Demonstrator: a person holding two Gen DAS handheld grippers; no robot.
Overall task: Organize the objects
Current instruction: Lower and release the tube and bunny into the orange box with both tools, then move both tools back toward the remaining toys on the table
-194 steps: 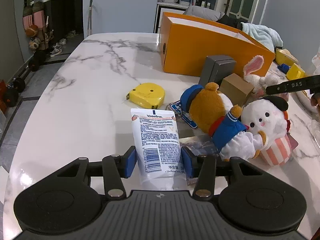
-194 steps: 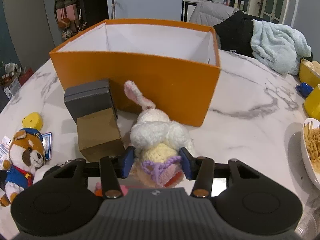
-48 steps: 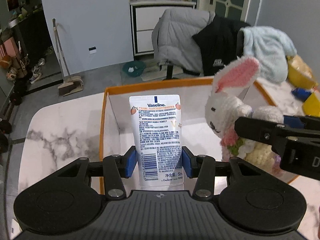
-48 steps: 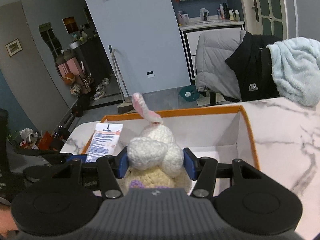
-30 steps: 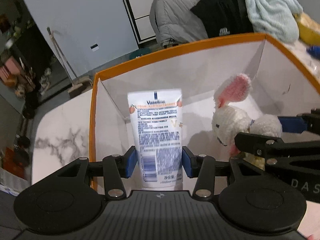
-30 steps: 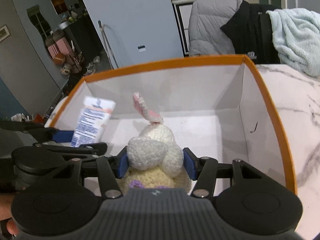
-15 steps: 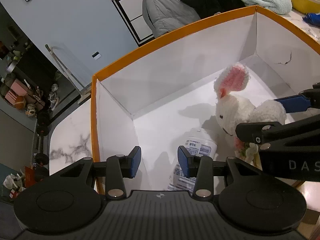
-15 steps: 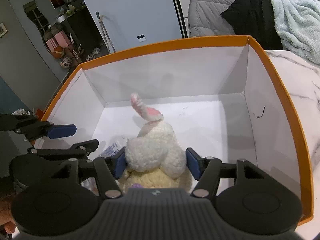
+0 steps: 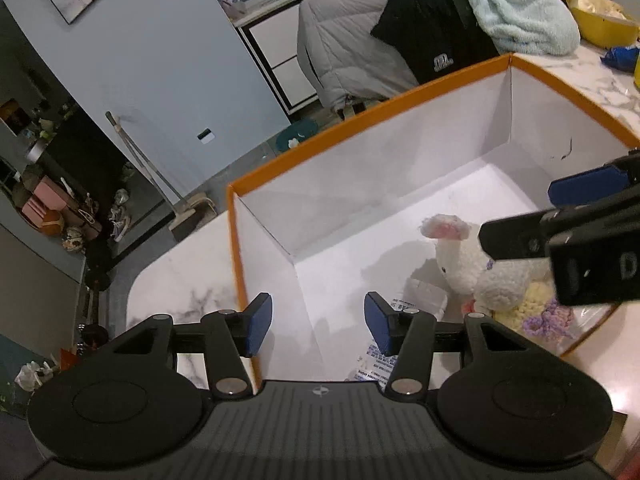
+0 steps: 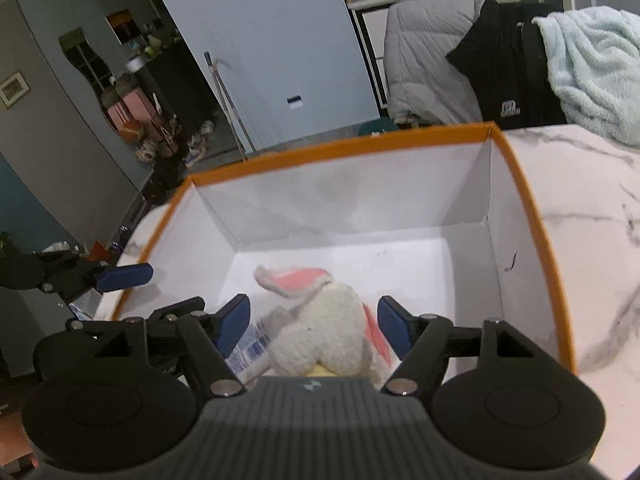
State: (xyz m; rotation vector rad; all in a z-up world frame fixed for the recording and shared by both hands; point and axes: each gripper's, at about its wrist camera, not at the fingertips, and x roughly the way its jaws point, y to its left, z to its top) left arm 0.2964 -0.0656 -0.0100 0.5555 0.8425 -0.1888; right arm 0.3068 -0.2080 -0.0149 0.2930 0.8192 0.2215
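An orange box [image 9: 360,120] [image 10: 532,216] with white inner walls stands on the marble table. On its floor lies a white crocheted rabbit [image 9: 476,268] [image 10: 328,332] with pink ears. A white lotion tube [image 9: 420,300] [image 10: 250,346] lies beside it, partly hidden. My left gripper [image 9: 318,324] hovers over the box's left corner, jaws opening, nothing between them. My right gripper [image 10: 314,324] hangs above the rabbit, jaws opening, pads clear of the toy. In the left wrist view the right gripper [image 9: 584,216] reaches in from the right.
The marble table [image 10: 592,200] [image 9: 180,272] runs on around the box. Behind it a chair carries a grey jacket [image 9: 344,52], a black garment [image 10: 500,64] and a light blue towel [image 10: 592,68]. A yellow container [image 9: 600,20] sits at the far right.
Both grippers have let go: the tube dropped from the left jaws to the box floor, the rabbit slid out of the right jaws and lies below them. Both sets of jaws widened and both grippers rose.
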